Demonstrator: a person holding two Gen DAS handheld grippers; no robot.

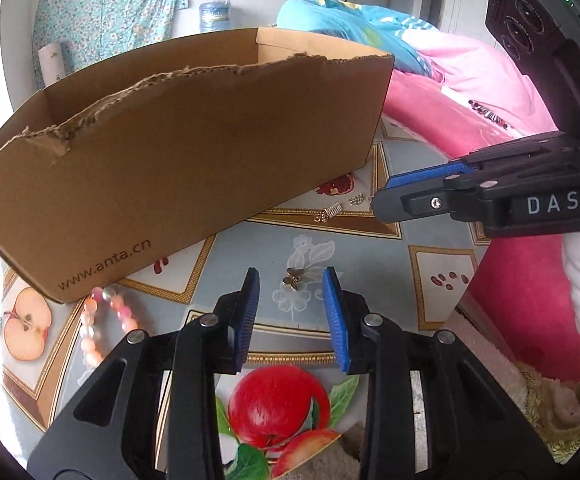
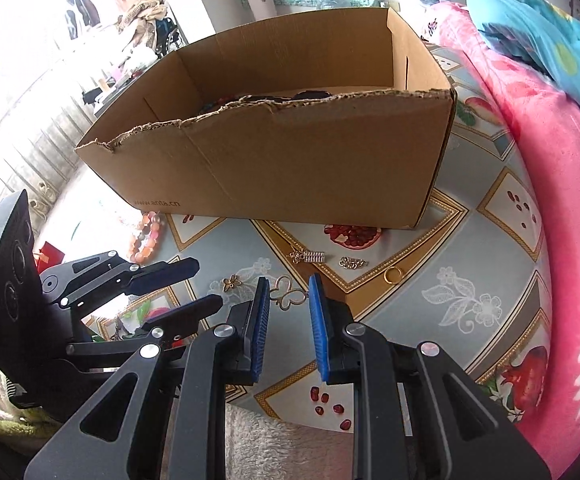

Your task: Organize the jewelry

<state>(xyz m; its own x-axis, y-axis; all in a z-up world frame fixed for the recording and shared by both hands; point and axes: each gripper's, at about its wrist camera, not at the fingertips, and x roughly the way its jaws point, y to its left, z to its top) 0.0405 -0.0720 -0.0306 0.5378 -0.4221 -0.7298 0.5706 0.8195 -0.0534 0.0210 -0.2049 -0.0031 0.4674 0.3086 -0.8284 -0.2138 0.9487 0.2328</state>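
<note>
A cardboard box point(image 1: 178, 152) stands on the fruit-print tablecloth point(image 1: 250, 252); it also shows in the right wrist view point(image 2: 290, 160), with dark items inside. My left gripper point(image 1: 292, 280) is open, its tips on either side of a small butterfly charm point(image 1: 293, 278), seen too in the right wrist view point(image 2: 231, 282). My right gripper point(image 2: 288, 286) is open around a gold butterfly outline piece point(image 2: 288, 296). A pink bead bracelet point(image 1: 102, 320) lies by the box corner. A silver clip point(image 2: 310, 257), a small chain piece point(image 2: 352, 263) and a gold ring point(image 2: 393, 275) lie in front of the box.
A pink blanket point(image 2: 550, 200) and a blue quilt point(image 2: 538, 20) border the table on the right. The right gripper point(image 1: 382, 200) shows in the left wrist view and the left gripper point(image 2: 206, 286) in the right wrist view. A white towel point(image 2: 250, 440) lies at the near edge.
</note>
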